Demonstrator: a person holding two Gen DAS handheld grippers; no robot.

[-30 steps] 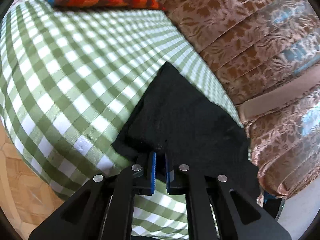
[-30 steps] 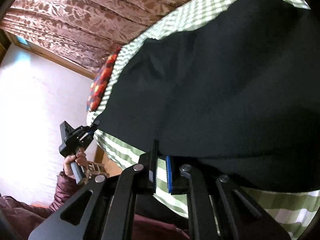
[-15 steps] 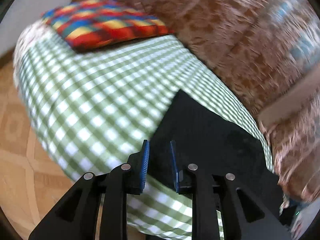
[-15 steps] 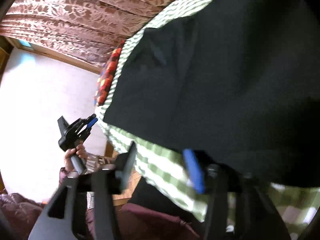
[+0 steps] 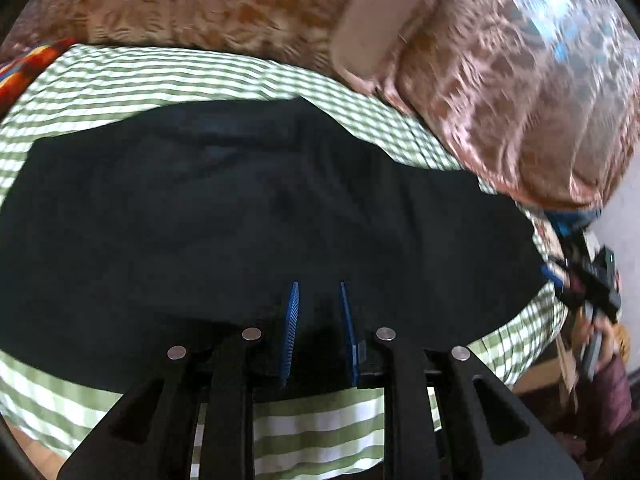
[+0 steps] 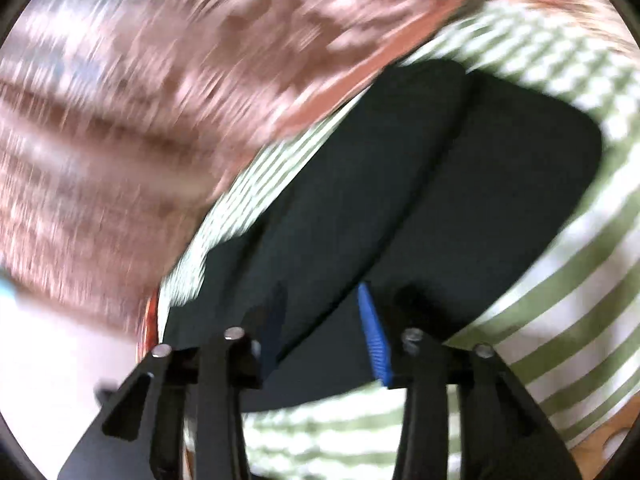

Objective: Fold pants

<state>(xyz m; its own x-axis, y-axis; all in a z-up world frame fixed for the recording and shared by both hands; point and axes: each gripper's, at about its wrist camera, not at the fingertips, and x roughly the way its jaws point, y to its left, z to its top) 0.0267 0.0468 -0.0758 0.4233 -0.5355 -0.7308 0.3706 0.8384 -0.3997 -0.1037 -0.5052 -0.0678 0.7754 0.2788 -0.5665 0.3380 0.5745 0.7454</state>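
The black fabric pants [image 5: 248, 216] lie flat on the green-and-white checked bed cover [image 5: 320, 420], long axis running left to right. Left hand-held gripper [image 5: 318, 312] stands parted, empty; right hand-held gripper [image 6: 324, 312], jaws just narrowing, grips nothing.

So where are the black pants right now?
In both wrist views the black pants lie spread on the green checked sheet, just ahead of both grippers, with the brown patterned curtain behind.

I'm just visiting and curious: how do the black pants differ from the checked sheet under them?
The pants are plain black; the sheet is green and white check. The pants lie folded flat on top, with a fold line in the right wrist view; the sheet spreads beyond them on all sides. Both are cloth.
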